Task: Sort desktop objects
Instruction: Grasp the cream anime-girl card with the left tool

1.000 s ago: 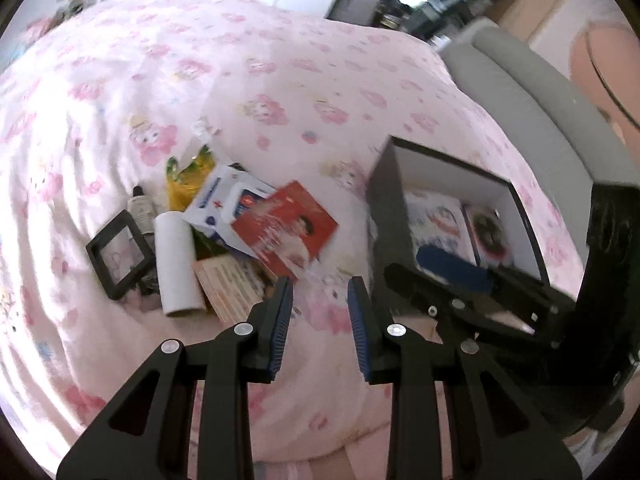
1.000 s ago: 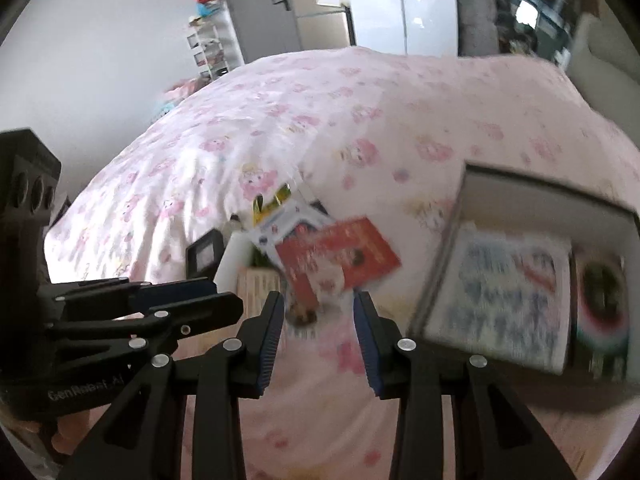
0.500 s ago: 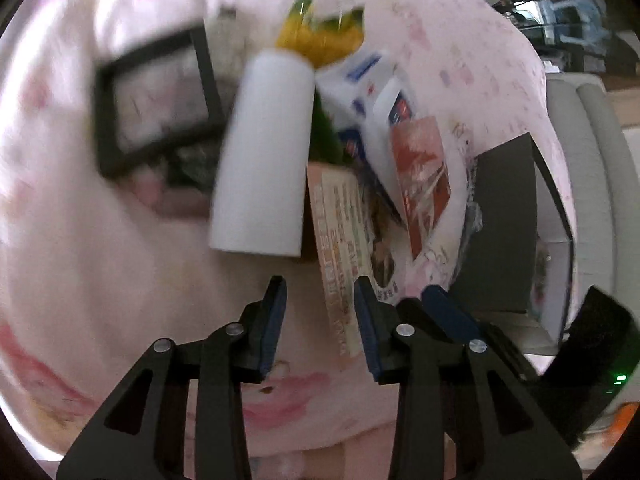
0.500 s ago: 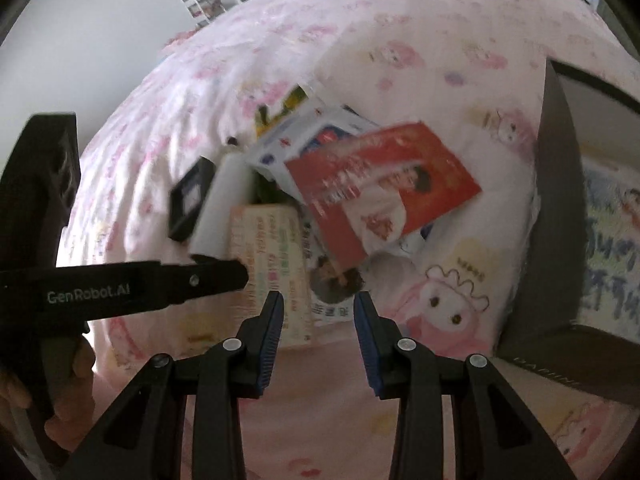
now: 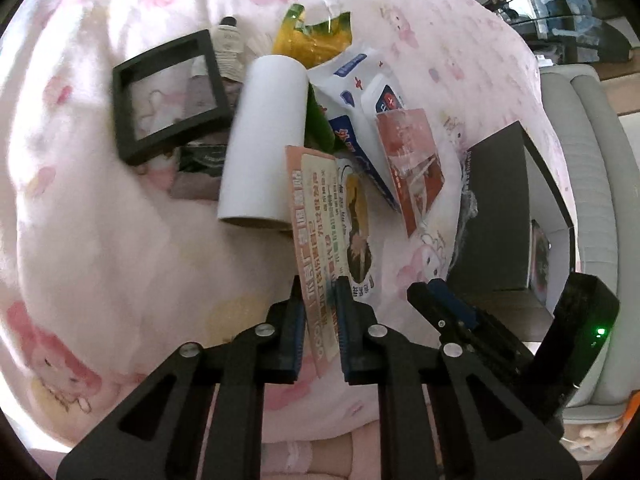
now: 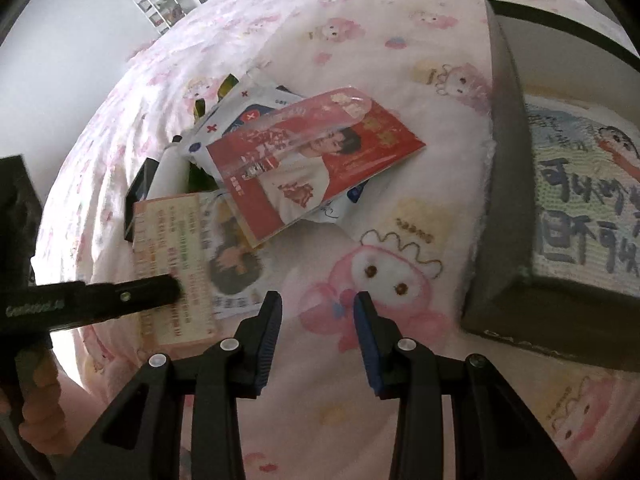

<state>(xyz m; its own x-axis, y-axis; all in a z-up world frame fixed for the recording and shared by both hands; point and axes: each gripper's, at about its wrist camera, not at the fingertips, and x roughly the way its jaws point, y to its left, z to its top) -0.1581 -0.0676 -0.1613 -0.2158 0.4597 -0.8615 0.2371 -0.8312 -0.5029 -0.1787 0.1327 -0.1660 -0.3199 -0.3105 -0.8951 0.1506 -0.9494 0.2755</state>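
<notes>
A pile lies on the pink cartoon bedspread: an orange printed packet [image 5: 320, 208], a white cylinder [image 5: 264, 140], a black square frame [image 5: 168, 96], a small bottle [image 5: 230, 48], a yellow-green wrapper [image 5: 312, 40], a white-and-blue pouch [image 5: 360, 88] and a red photo card [image 5: 412, 160]. My left gripper [image 5: 318, 292] is shut on the near end of the orange packet [image 6: 172, 240]. My right gripper [image 6: 316, 308] hangs open over bare bedspread, between the red card [image 6: 312, 164] and the black box [image 6: 508, 160], with nothing between its fingers.
The open black box [image 5: 496, 208] stands right of the pile and holds a cartoon-printed cloth [image 6: 580, 200] and another flat item. A grey sofa [image 5: 592, 160] runs beyond the bed's right edge. A white shelf unit [image 6: 160, 4] stands far off.
Both grippers have come down toward the bedspread. The left one rolled, reached the pile and closed on the orange packet's near end. The right one stayed open.
</notes>
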